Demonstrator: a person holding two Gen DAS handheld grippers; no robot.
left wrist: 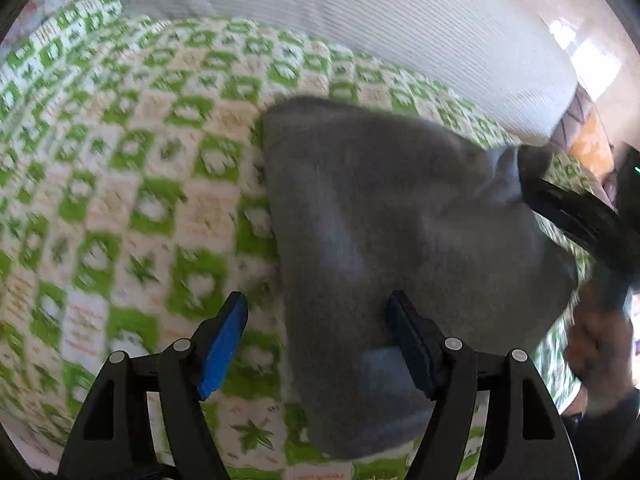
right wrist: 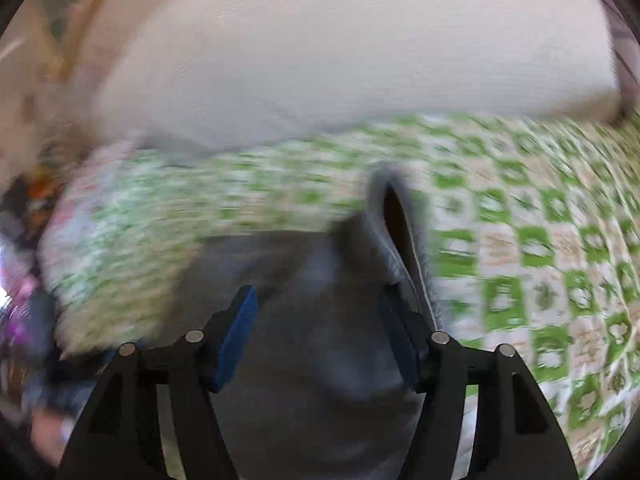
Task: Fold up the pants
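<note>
Two grippers, both spread wide, hover over one pair of grey pants on the bed.

Left gripper (left wrist: 316, 336) has its blue pads apart and grips nothing; its right pad sits over the near edge of the pants (left wrist: 400, 216), its left pad over the bedspread (left wrist: 120, 200). Right gripper (right wrist: 316, 332) is likewise wide and empty, the grey cloth spread beneath it, a hem or waist opening gaping just beyond its right pad. The pants lie as a compact block on the green-checked bedspread, probably already folded over. One white pillow (right wrist: 340, 48) lies behind. Heavy blur hides finer detail.
</note>
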